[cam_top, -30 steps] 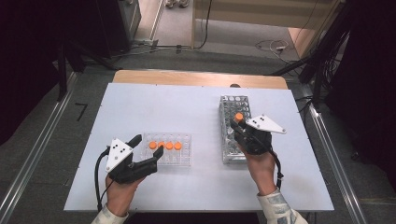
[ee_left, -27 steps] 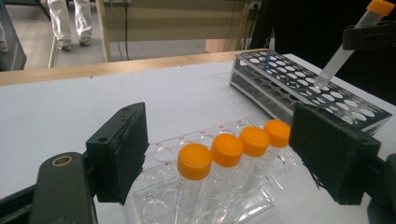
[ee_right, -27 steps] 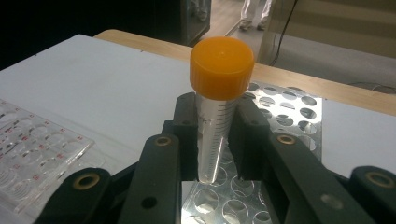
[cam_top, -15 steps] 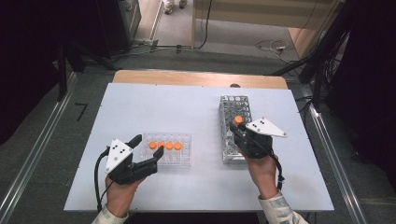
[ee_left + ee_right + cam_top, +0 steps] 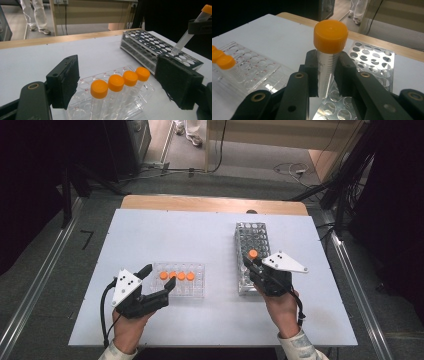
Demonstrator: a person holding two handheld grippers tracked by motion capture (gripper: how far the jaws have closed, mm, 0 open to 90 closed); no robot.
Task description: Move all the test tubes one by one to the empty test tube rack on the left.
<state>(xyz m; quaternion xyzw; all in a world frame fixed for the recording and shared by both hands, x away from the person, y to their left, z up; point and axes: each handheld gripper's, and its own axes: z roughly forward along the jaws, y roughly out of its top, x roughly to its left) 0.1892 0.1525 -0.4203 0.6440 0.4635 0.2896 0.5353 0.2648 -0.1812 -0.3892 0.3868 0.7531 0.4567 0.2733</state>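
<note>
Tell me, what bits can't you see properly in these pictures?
- Right gripper view: the held tube has its lower end hidden behind the right gripper.
- Left gripper view: the clear rack is cut off by the bottom edge.
- High view: the metal rack holes are too small to count.

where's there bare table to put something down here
The table is bare across its far left, between the wooden edge and the clear rack. The gap between clear rack and metal rack is free too. It is crowded around both racks, where the grippers work.
</note>
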